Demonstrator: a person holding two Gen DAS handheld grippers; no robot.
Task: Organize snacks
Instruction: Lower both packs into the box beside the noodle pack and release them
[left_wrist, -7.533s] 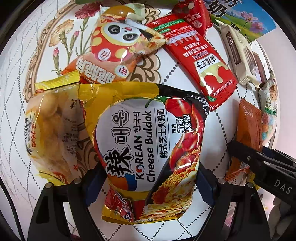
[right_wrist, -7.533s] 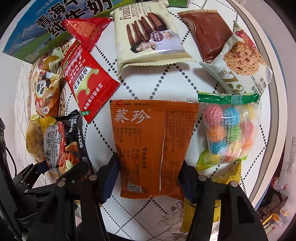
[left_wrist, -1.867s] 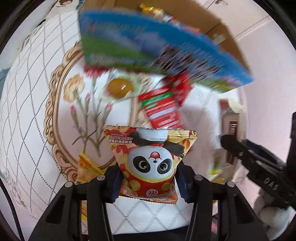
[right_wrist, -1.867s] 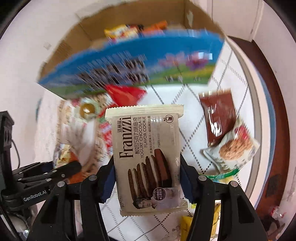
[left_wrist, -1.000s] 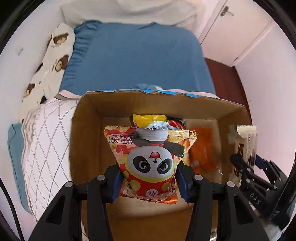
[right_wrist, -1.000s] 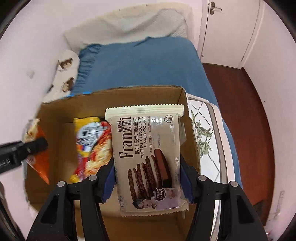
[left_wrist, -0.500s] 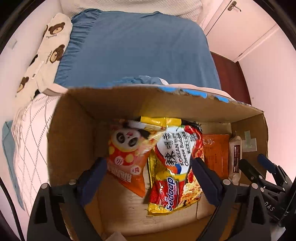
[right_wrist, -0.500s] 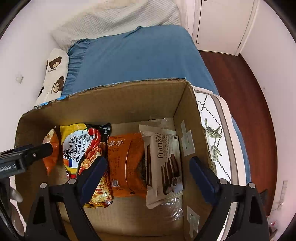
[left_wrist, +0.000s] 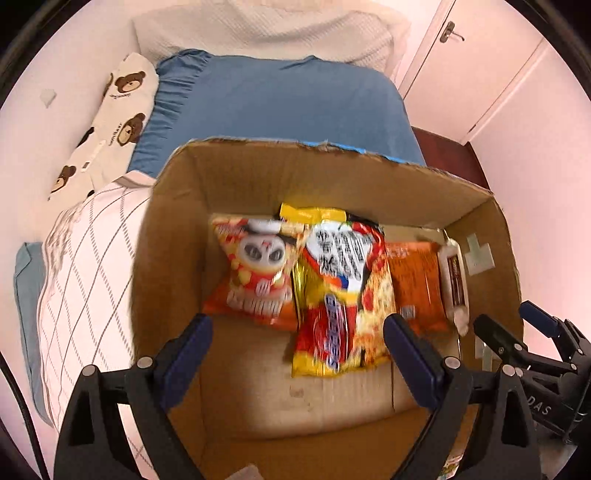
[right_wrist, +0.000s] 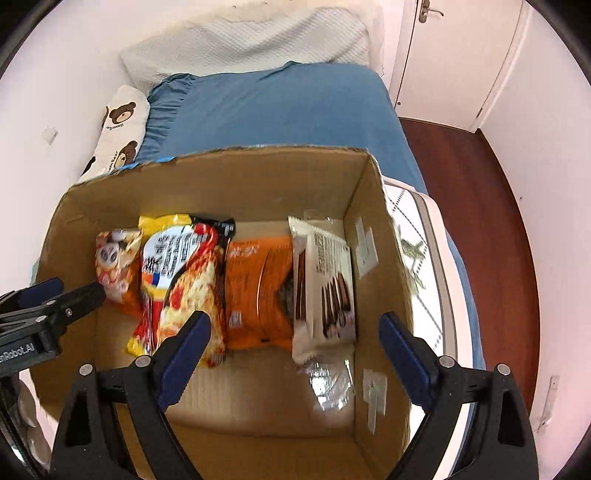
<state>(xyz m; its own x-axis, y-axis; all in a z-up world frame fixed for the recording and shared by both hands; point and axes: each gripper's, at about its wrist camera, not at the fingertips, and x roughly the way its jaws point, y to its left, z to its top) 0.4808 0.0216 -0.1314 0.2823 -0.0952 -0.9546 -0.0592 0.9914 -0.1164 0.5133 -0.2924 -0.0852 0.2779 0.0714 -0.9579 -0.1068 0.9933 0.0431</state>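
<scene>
An open cardboard box (left_wrist: 173, 229) (right_wrist: 258, 177) holds a row of snacks: a panda bag (left_wrist: 258, 266) (right_wrist: 114, 266), a yellow-red noodle pack (left_wrist: 340, 291) (right_wrist: 181, 273), an orange pack (left_wrist: 413, 280) (right_wrist: 255, 291) and a white cookie pack (left_wrist: 454, 280) (right_wrist: 328, 280). My left gripper (left_wrist: 295, 328) (right_wrist: 74, 295) hangs open above the box's left half, holding nothing. Over the right half my right gripper (right_wrist: 293, 325) (left_wrist: 517, 339) is open too, its jaws wide apart and clear of the packs.
The box stands on a table with a white quilted cloth (left_wrist: 81, 266) and a rounded rim (right_wrist: 424, 277). Behind it is a bed with a blue sheet (left_wrist: 277, 96) and a bear-print pillow (left_wrist: 110, 114). A white door (right_wrist: 443, 48) and wood floor (right_wrist: 480, 221) lie right.
Both grippers have opened. The panda bag dropped from the left one and the cookie pack from the right one; both now lie in the box beside the noodle and orange packs.
</scene>
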